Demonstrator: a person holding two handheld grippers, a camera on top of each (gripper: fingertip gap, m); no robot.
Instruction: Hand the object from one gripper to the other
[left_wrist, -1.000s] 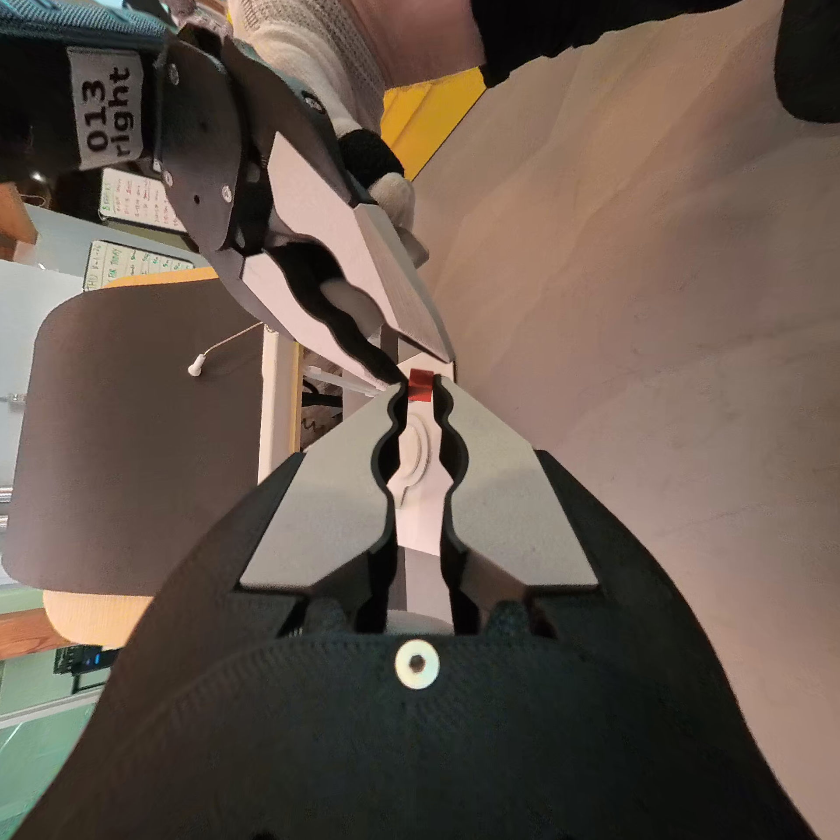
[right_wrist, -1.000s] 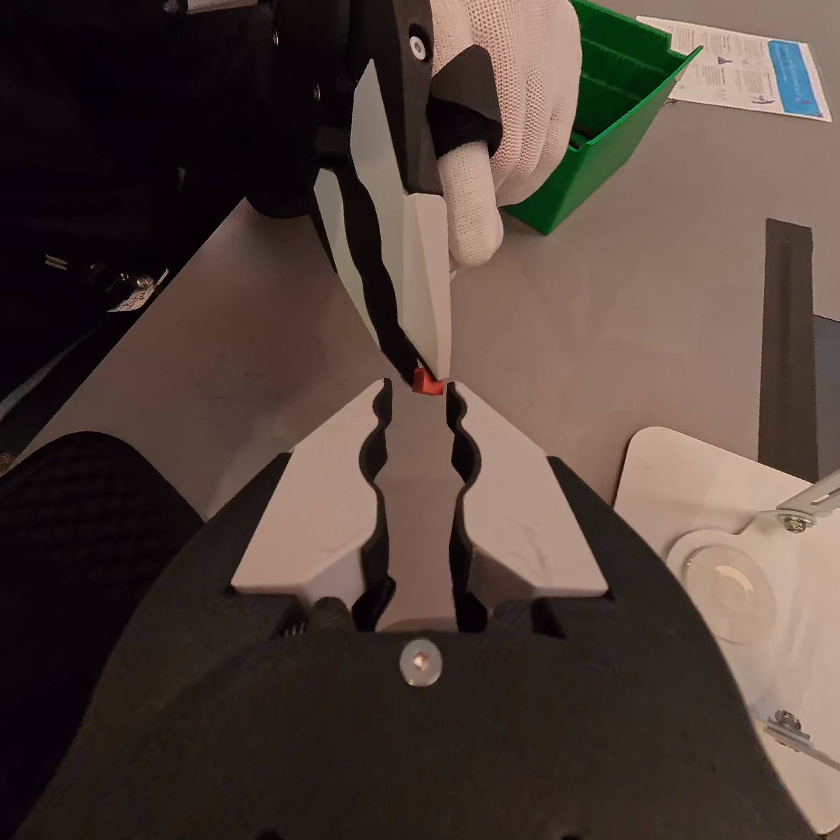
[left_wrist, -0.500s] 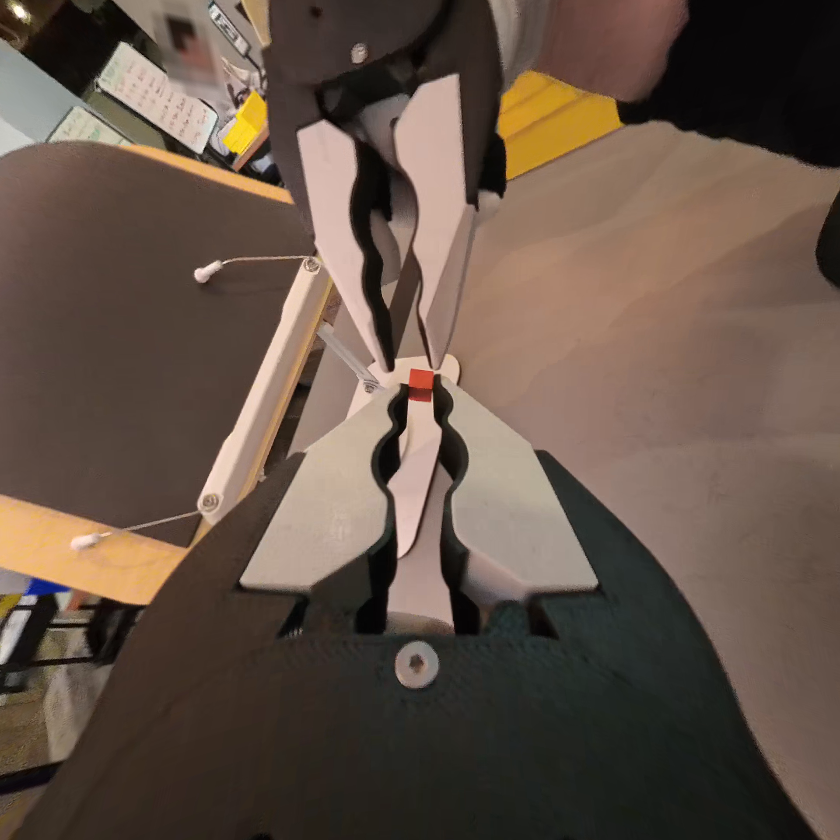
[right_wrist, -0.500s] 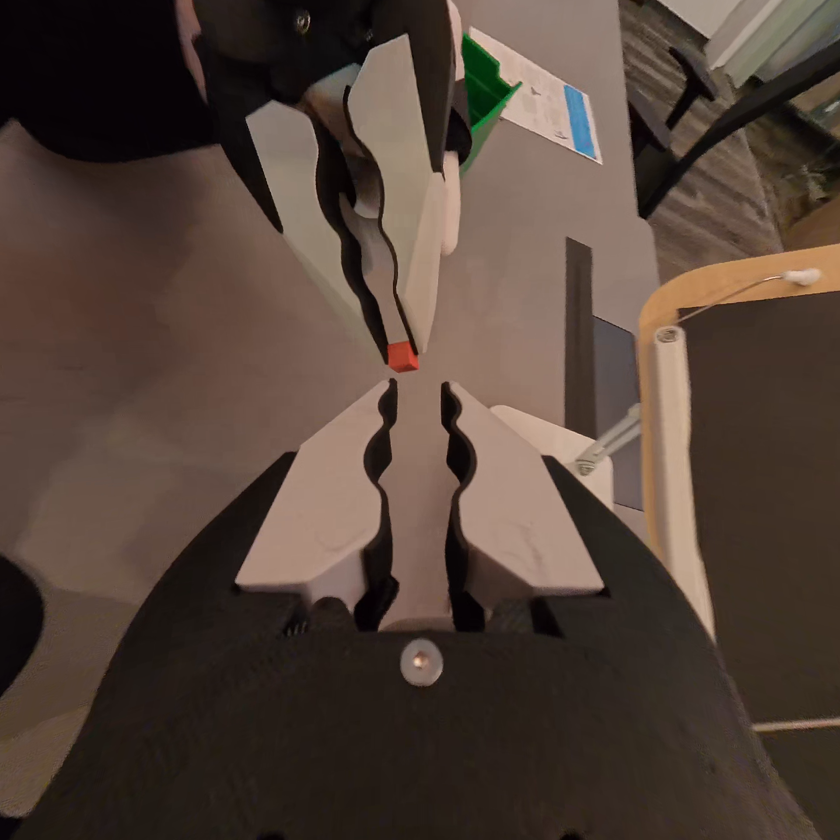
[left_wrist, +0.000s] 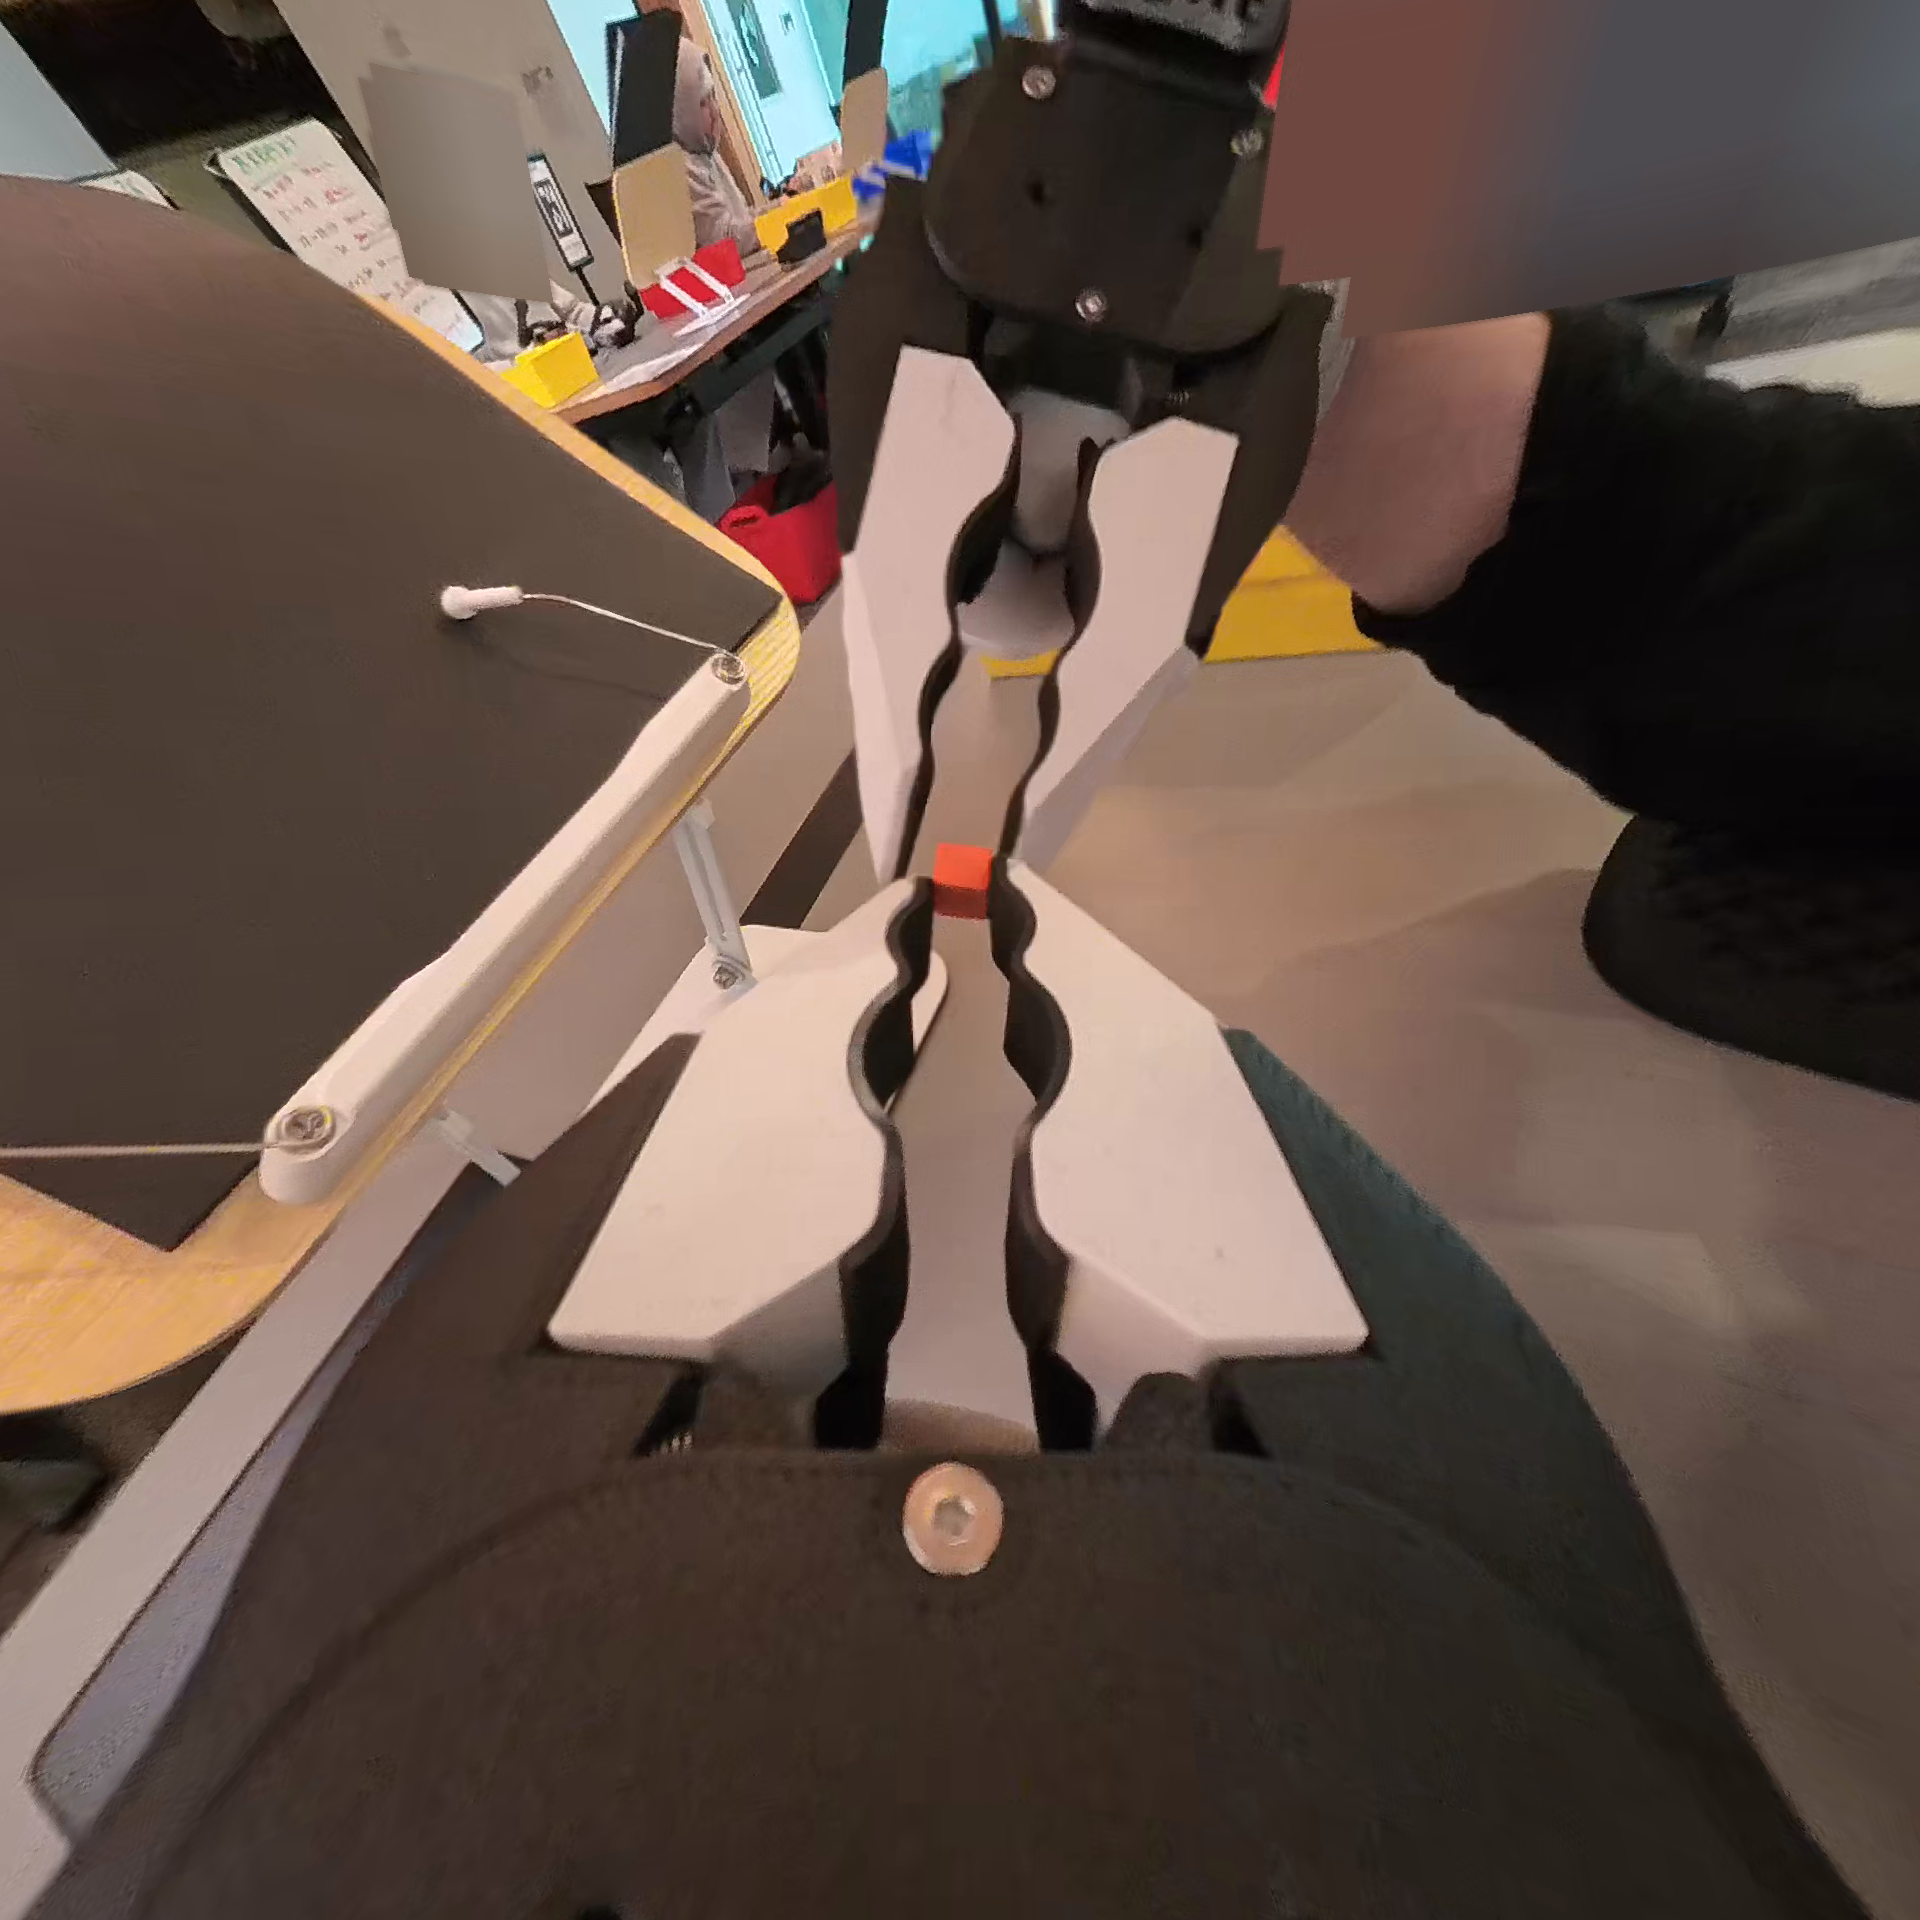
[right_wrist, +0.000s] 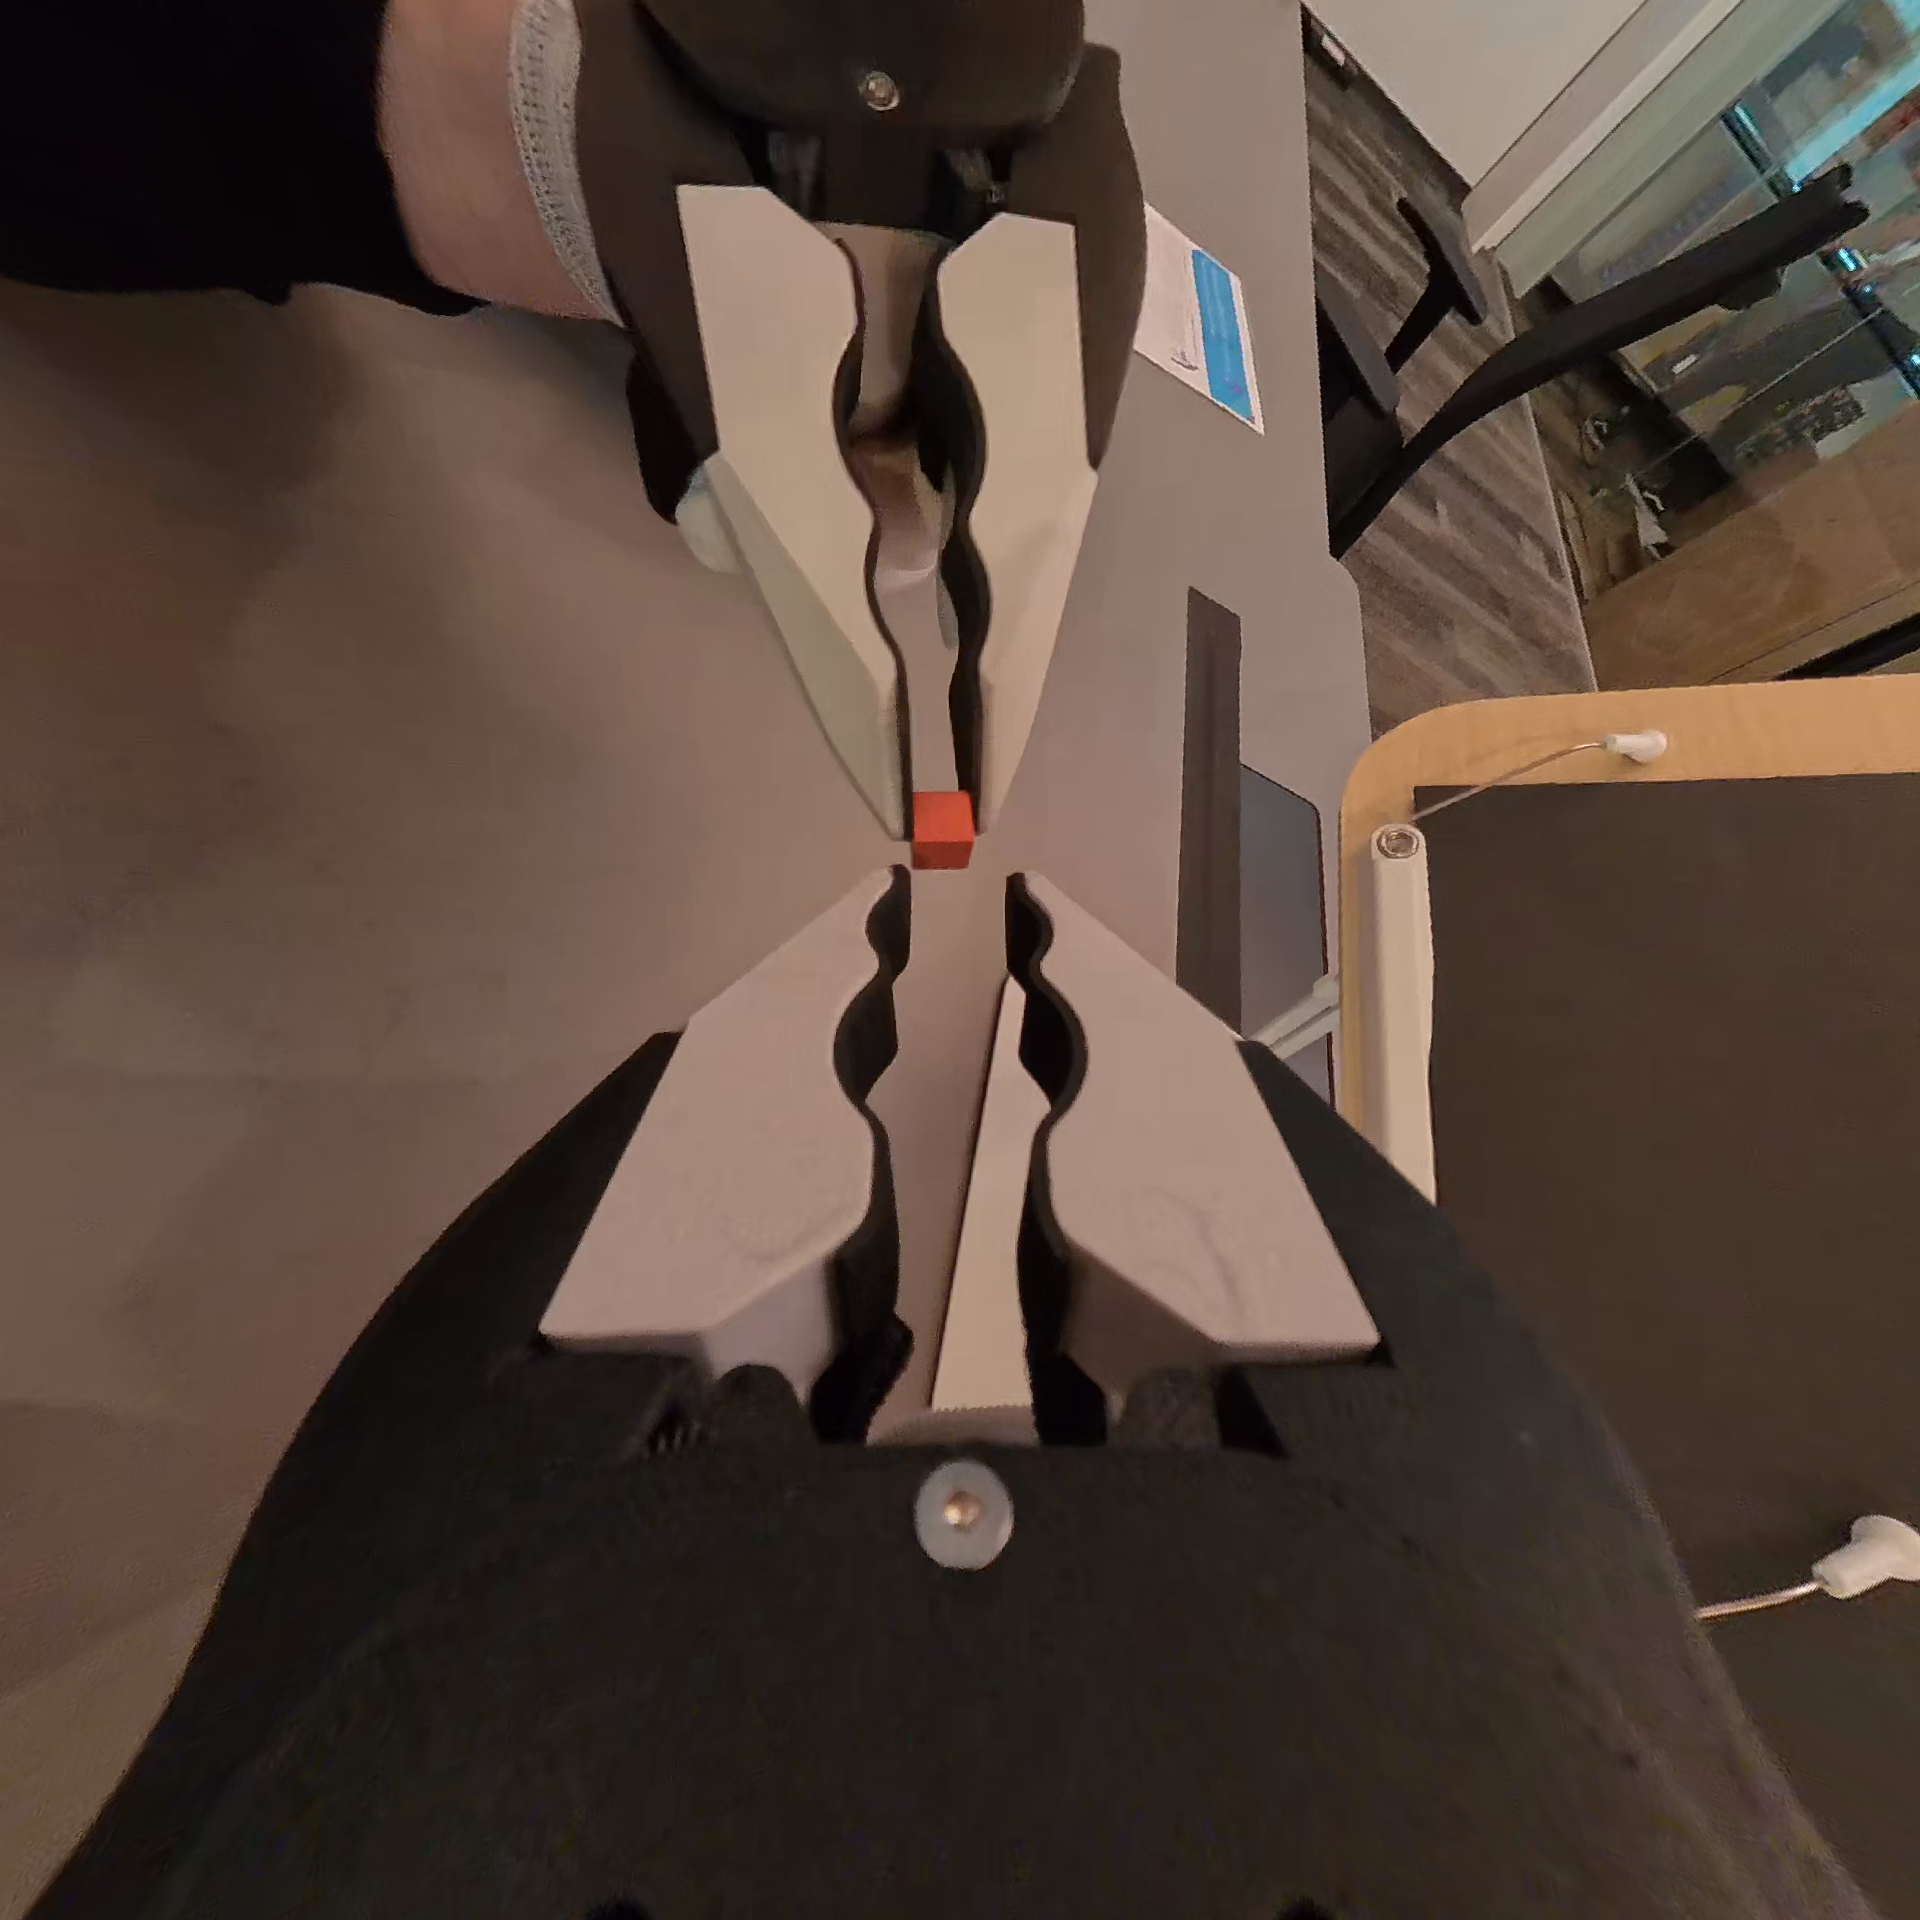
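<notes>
The small red cube (left_wrist: 961, 881) looks like matt, smooth plastic, and the fingers (left_wrist: 769, 1143) of the left gripper (left_wrist: 957, 896) are pale matt plastic lined with wavy black rubbery pads, set in a black body with a fine grainy, printed-looking texture and a shiny metal screw (left_wrist: 953, 1518). The right gripper (right_wrist: 958, 885) looks made the same way. The grey table (right_wrist: 312, 831) is smooth and matt, the board (right_wrist: 1382, 748) beside it has a light wood edge around a flat black sheet, and thin metal wire (left_wrist: 613, 613) runs to white plastic caps.

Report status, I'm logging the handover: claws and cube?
Left claw shut on red cube. Right claw open, tip to tip with the left, not on the cube. Nothing between them.
</notes>
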